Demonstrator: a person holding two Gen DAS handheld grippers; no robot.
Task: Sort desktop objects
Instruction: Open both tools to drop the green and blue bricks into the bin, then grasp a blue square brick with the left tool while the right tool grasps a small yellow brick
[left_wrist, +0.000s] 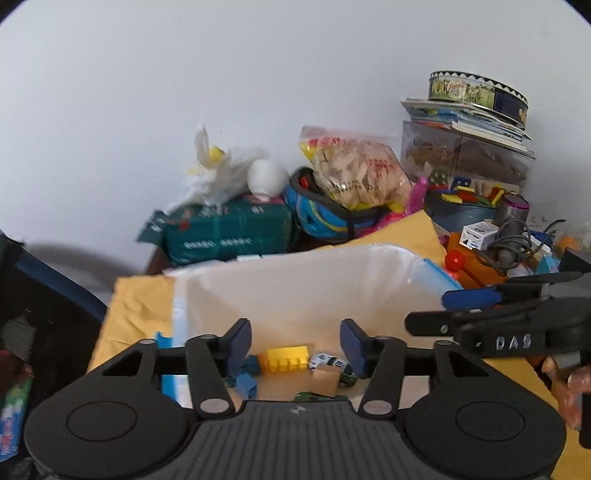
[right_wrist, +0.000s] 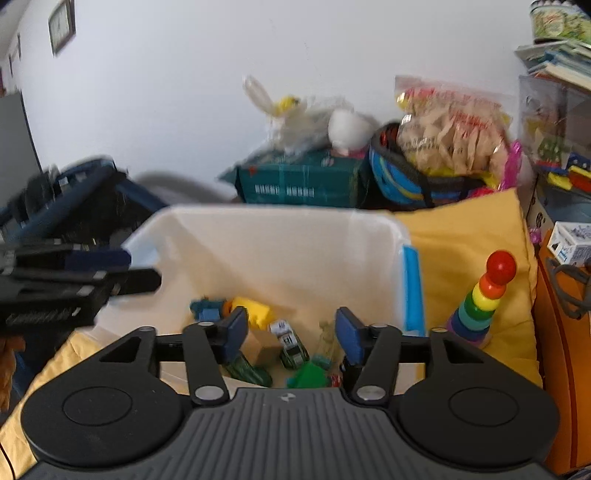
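Both the left gripper (left_wrist: 295, 345) and right gripper (right_wrist: 291, 334) hover with jaws wide and empty above the white translucent plastic bin (right_wrist: 280, 236), where a yellow brick (left_wrist: 288, 357) and small toy car (right_wrist: 291, 341) already lie sorted, while the rainbow stacking-ring toy (right_wrist: 480, 302) waits outside, to its right.

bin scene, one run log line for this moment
left gripper open, empty | right gripper open, empty | both over white bin | toys inside | stacking toy outside
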